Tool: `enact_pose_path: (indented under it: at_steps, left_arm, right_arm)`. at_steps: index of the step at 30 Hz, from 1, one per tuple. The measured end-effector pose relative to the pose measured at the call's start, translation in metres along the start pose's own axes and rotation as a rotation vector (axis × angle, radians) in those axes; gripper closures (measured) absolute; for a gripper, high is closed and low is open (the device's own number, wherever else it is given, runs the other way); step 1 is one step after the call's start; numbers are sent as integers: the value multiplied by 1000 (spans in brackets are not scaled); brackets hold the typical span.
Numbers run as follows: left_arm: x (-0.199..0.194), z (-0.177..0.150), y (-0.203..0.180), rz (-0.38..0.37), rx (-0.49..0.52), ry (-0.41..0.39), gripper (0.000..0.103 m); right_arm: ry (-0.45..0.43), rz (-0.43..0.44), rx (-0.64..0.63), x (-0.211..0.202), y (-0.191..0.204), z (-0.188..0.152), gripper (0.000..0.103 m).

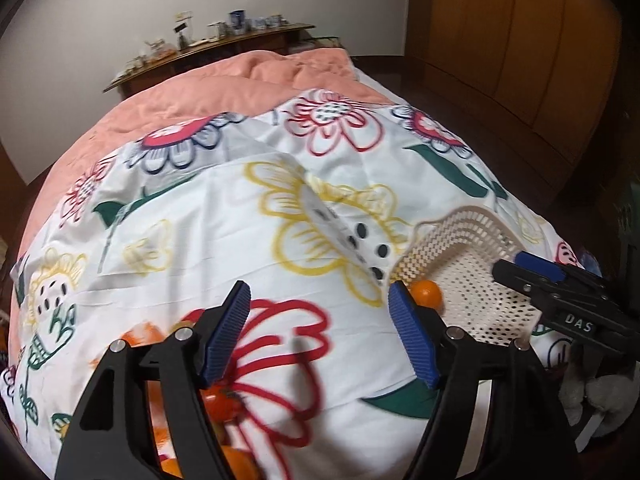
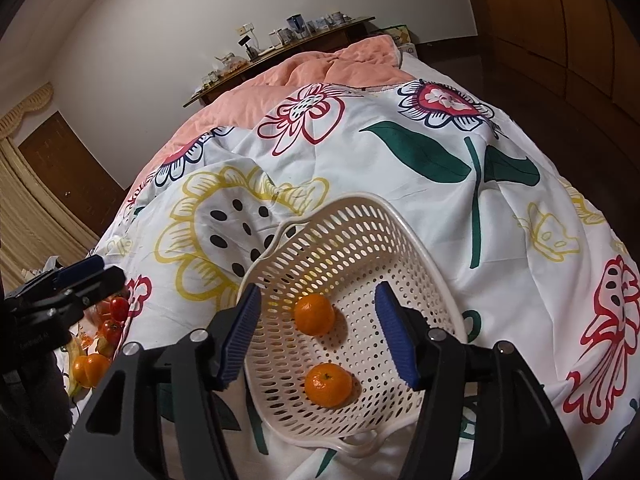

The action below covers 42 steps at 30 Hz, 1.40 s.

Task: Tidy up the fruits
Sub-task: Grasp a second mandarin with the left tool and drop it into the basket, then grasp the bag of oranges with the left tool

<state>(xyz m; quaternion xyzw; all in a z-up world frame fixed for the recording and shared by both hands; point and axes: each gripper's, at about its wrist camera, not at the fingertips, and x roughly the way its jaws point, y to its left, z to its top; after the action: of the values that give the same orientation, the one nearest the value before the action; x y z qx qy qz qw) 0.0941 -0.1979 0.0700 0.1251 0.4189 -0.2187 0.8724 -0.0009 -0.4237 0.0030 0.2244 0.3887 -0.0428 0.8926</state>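
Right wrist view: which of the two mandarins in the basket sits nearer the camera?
The lower mandarin, near the basket's front handle. The other mandarin lies farther in, toward the back wall. Both sit loose between the right gripper's open jaws.

Bedroom interior. A bed (image 2: pixel 400 168) under a floral cover, with a pink quilt (image 2: pixel 320 72) at its far end. Beyond it, a cluttered wooden shelf (image 2: pixel 280 50) against a white wall (image 2: pixel 160 20). Wooden wardrobe (image 1: pixel 520 40) at right; beige curtain (image 2: pixel 24 200) and brown door (image 2: pixel 68 160) at left.
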Motion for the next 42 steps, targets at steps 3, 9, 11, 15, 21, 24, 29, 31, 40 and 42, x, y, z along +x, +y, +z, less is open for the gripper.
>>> enact_pose_path:
  at_steps: [3,9,11,15,21,24,29,31,40,42]
  left_arm:
    - [-8,-3,17,30,-28,-6,28]
    - [-25,-15,55,96,-98,-21,26]
    - [-29,-19,64,115,-113,-27,26]
    - [-39,-27,87,156,-152,-30,26]
    - [-44,-37,122,194,-247,-25,25]
    - [-38,-41,131,187,-284,-8,25]
    - [-17,-46,137,196,-335,38,19]
    - [-9,-47,139,201,-348,55,19]
    - [21,-48,144,204,-366,124,18]
    - [25,-49,144,196,-370,133,18]
  right_arm:
    - [3,6,-7,0,5,-1,42]
    - [8,21,-26,1,18,-1,42]
    - [11,25,-37,1,23,-2,42]
    - [17,33,-57,2,34,-3,42]
    - [23,39,-77,3,48,-5,42]
    - [25,39,-85,3,52,-5,42]
    - [29,40,-93,3,57,-6,42]
    - [30,39,-96,4,57,-6,41]
    - [32,37,-94,5,57,-5,41]
    - [32,37,-93,5,57,-5,41]
